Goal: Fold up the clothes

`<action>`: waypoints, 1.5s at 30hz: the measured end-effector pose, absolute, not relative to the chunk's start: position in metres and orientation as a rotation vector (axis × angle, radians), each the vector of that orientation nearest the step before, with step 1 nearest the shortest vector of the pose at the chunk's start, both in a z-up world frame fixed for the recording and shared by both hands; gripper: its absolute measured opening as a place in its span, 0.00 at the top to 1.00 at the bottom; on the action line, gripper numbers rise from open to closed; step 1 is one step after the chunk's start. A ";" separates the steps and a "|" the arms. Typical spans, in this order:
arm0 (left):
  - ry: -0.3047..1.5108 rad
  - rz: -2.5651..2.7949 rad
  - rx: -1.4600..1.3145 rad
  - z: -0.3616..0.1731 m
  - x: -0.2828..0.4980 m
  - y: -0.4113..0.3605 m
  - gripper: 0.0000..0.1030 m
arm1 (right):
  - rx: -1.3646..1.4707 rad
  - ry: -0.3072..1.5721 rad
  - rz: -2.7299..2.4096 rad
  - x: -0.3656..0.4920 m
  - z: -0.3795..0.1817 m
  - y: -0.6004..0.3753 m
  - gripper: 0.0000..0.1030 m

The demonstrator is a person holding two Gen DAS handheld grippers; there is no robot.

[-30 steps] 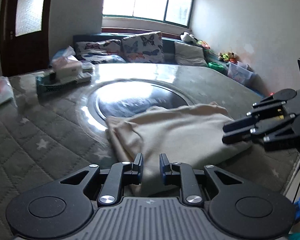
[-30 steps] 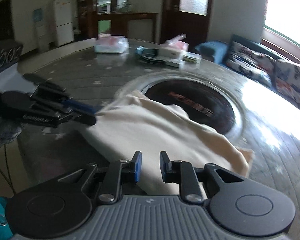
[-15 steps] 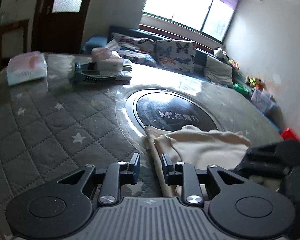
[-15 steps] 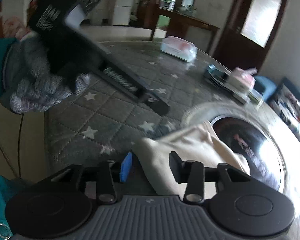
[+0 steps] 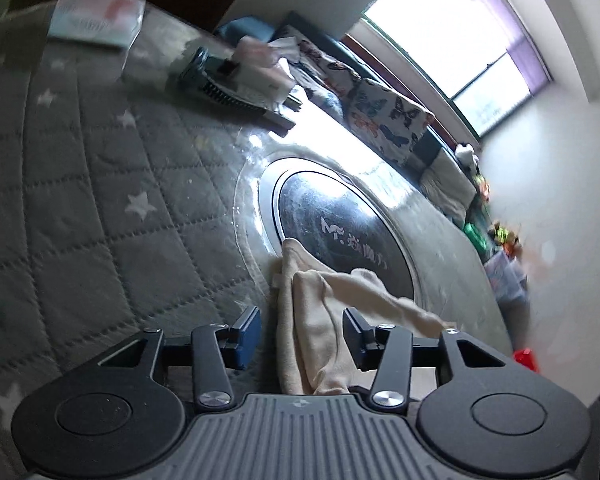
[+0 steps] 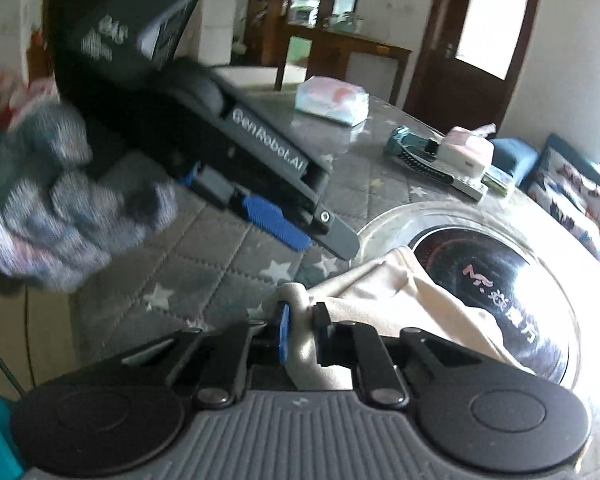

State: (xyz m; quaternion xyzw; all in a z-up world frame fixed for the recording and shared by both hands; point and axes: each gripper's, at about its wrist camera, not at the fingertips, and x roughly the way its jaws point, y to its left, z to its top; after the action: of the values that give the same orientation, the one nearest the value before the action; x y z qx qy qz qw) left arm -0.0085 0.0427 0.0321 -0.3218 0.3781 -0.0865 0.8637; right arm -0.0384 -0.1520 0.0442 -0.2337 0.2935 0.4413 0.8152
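A cream garment (image 5: 320,320) lies bunched on the grey quilted table, partly over the round black glass centre. My left gripper (image 5: 302,332) is open, its jaws either side of a folded edge of the garment. In the right wrist view the garment (image 6: 400,296) runs back from my right gripper (image 6: 303,330), which is shut on a bunched corner of it. The left gripper (image 6: 292,216) also shows there, held in a grey-gloved hand above the table to the left of the garment.
The round black glass centre (image 5: 340,228) sits mid-table. A tissue box on a comb-like tray (image 6: 448,160) and a pack of wipes (image 6: 332,100) lie at the far side. A sofa with butterfly cushions (image 5: 384,120) stands beyond the table.
My left gripper has opened and tilted, now straddling the garment's edge. My right gripper has closed on the garment's corner after being open half a second ago.
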 end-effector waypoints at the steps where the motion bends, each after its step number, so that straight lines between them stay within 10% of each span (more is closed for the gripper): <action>1: 0.793 -0.179 -0.694 0.031 -0.007 0.042 0.51 | -0.478 0.625 0.941 -0.037 0.046 -0.155 0.90; 26: 0.844 -0.147 -1.029 -0.003 0.014 0.026 0.51 | -0.324 0.596 0.952 -0.032 0.059 -0.183 0.91; 45: 0.853 -0.119 -1.008 -0.011 0.017 0.026 0.85 | -0.288 0.620 0.918 -0.032 0.058 -0.200 0.84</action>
State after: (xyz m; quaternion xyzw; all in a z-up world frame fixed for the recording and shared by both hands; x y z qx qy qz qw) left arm 0.0167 0.0255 -0.0110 -0.4678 0.3957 -0.0551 0.7883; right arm -0.0323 -0.1999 0.0577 -0.1363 0.2933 0.4345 0.8406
